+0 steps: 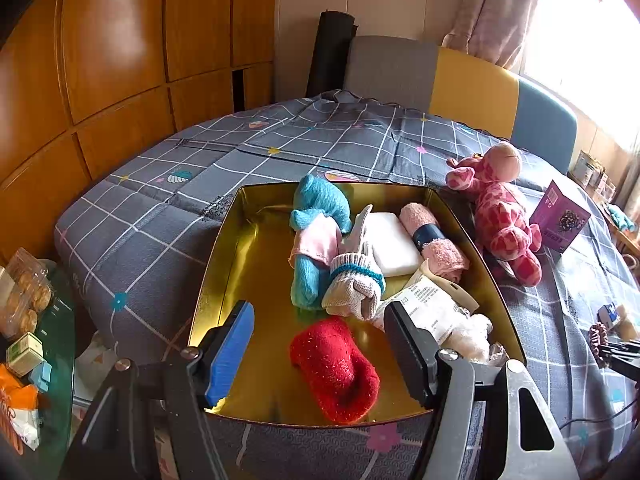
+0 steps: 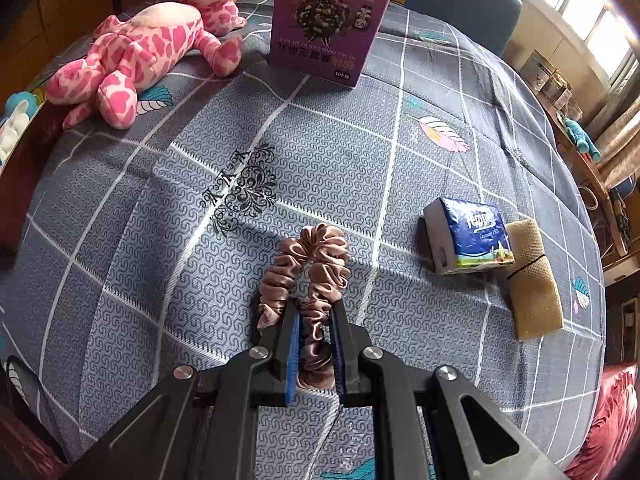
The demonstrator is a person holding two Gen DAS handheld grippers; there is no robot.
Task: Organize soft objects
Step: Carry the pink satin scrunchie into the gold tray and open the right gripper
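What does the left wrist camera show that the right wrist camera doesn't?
Left only: the open left gripper over the gold tin's inside, with a red sock, blue knit toy and pink towel roll.
Right only: a tissue pack and the right gripper shut on a scrunchie.
Both: the pink plush and purple box.

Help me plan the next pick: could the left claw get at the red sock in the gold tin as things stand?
Probably yes. The left claw hangs open right over the red sock, which lies alone on the bare floor of the gold tin, nothing covering it.
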